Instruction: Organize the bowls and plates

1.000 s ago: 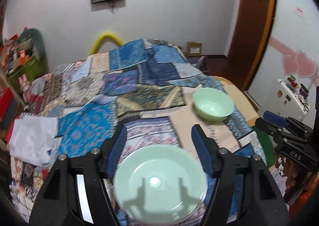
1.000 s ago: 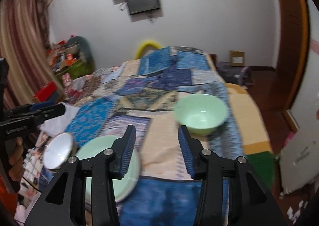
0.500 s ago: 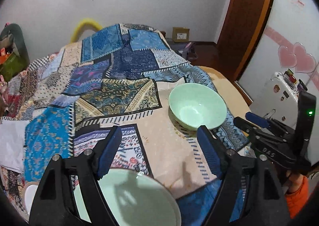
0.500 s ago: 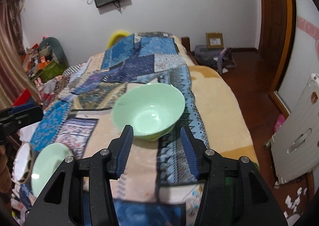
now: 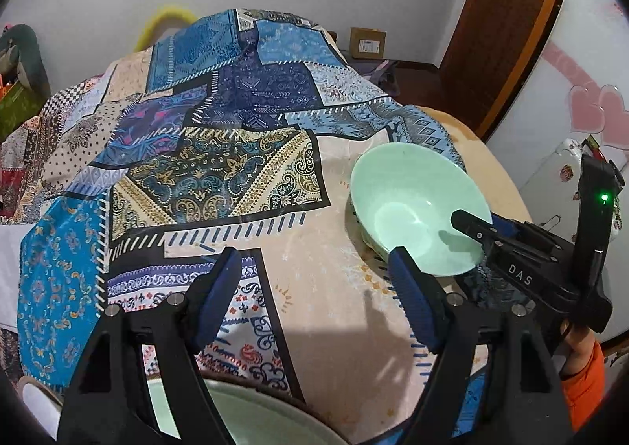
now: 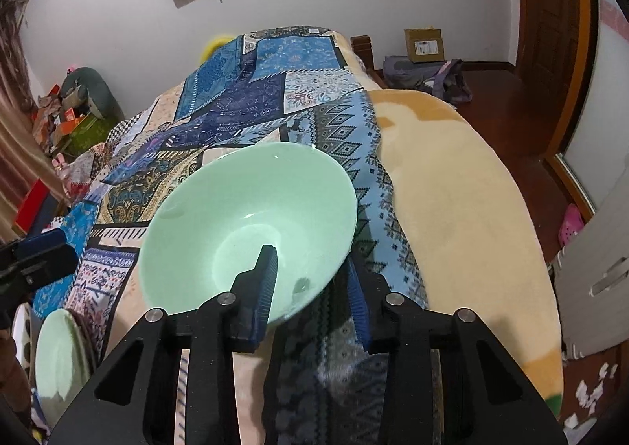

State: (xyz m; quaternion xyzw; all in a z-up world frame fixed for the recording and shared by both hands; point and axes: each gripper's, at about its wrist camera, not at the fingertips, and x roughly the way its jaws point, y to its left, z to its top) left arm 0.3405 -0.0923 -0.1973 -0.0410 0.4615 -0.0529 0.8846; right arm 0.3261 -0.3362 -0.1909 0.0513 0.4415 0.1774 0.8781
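Mint-green bowl resting on the patchwork bedspread, at its right side where the quilt gives way to a cream blanket. Right gripper straddling the bowl's near rim: one finger inside the basin, the other outside and below the wall, jaws narrowed but a gap visible to the wall, so not yet clamped. Left gripper spread wide, holding nothing, hovering nearer the viewer than the bowl, with a mint-green plate beneath it; in the right wrist view that plate sits left of the bowl at the bedspread's near edge.

Judged step: pinching the bowl's rim for a lift, probably toward the plate. For a sound grip: seat the pads deeper over the rim before closing, squeeze square to the wall, close gently since glazed ware slips, then lift straight up to avoid dragging the cloth. Soft bedding underneath, so expect the bowl to tip while closing.

Readable writing: "DAS" on the right gripper's body in the left wrist view. Label on the cardboard box beyond the bowl too small to read.
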